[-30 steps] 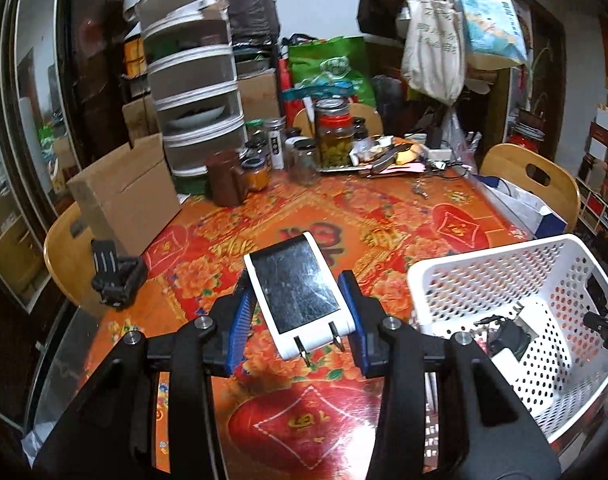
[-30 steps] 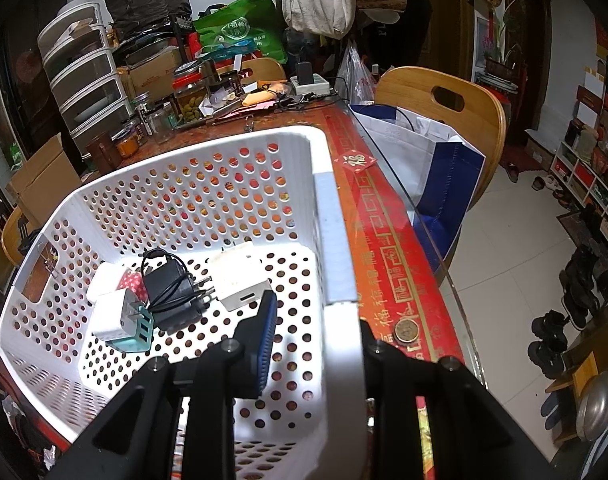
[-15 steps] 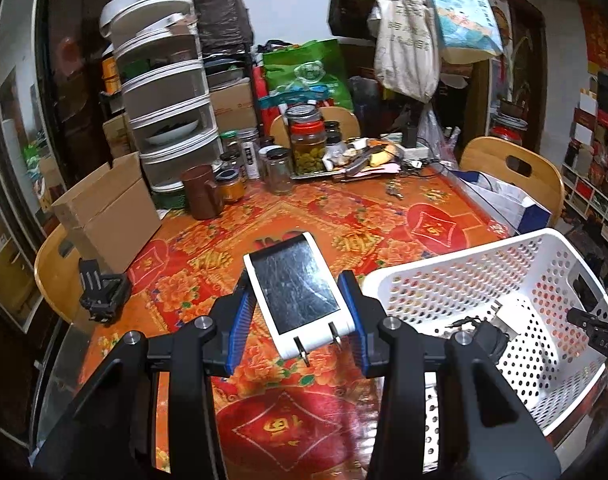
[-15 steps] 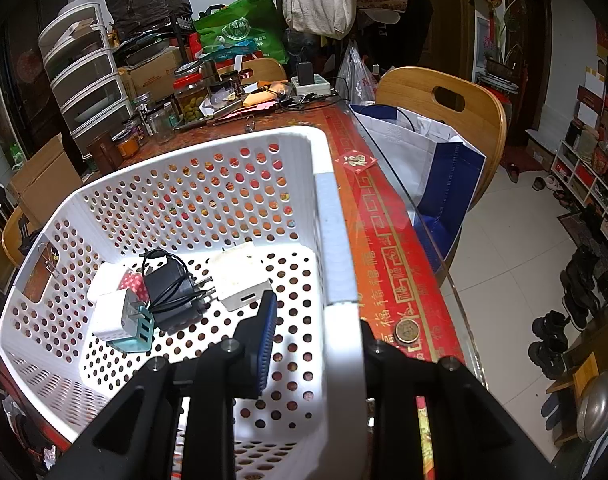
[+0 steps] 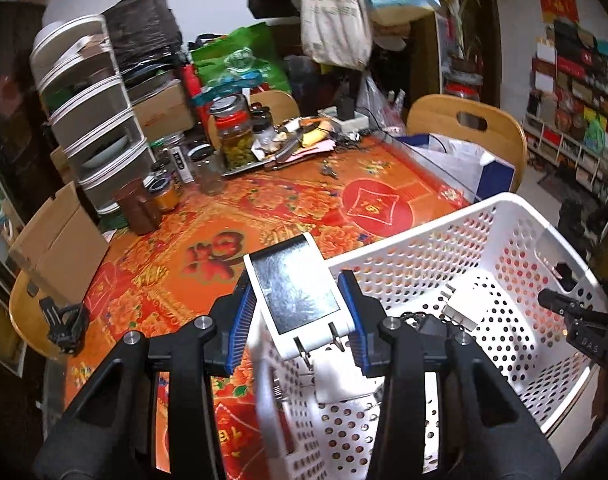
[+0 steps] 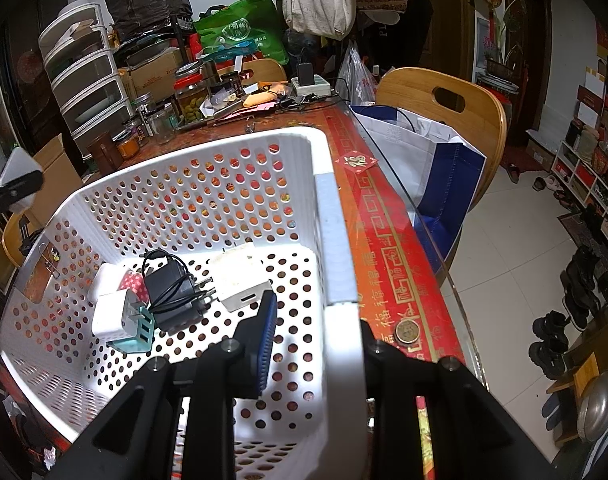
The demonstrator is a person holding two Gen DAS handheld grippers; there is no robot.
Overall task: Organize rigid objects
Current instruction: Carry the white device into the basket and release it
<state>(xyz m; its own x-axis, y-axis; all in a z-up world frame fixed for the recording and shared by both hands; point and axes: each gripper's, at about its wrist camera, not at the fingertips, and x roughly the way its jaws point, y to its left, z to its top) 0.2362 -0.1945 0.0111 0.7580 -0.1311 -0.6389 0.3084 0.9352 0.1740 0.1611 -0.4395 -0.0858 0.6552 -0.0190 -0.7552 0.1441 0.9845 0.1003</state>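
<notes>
**A:** State progress on the sort.

**B:** Mostly complete, by my judgement. The white perforated basket (image 6: 192, 184) fills the centre of the right wrist view and already holds several chargers on its floor. One item is in transit: the left gripper (image 5: 300, 320) clamps a white plug adapter with a dark glossy face (image 5: 296, 300) between its blue pads, prongs toward the camera, at the basket's near-left rim in the lower centre of the left wrist view. It is not yet released.

**A:** And the other claw?

**B:** The right gripper (image 6: 315, 344) is closed narrow on the basket's right wall, one pad inside and one outside, steadying it.

**A:** Count, largest first.

**B:** One basket. Inside it: one black adapter with coiled cord (image 6: 172, 288), one white cube charger (image 6: 240, 280), one white-and-teal multi-port charger (image 6: 122, 320), and one white block with a red patterned piece (image 6: 116, 280) behind it; whether that is one item or two cannot be determined. One adapter is in the left claw.

**A:** Remaining?

**B:** Possibly one black object (image 5: 64, 324) at the table's left edge, lower left of the left wrist view.
</notes>
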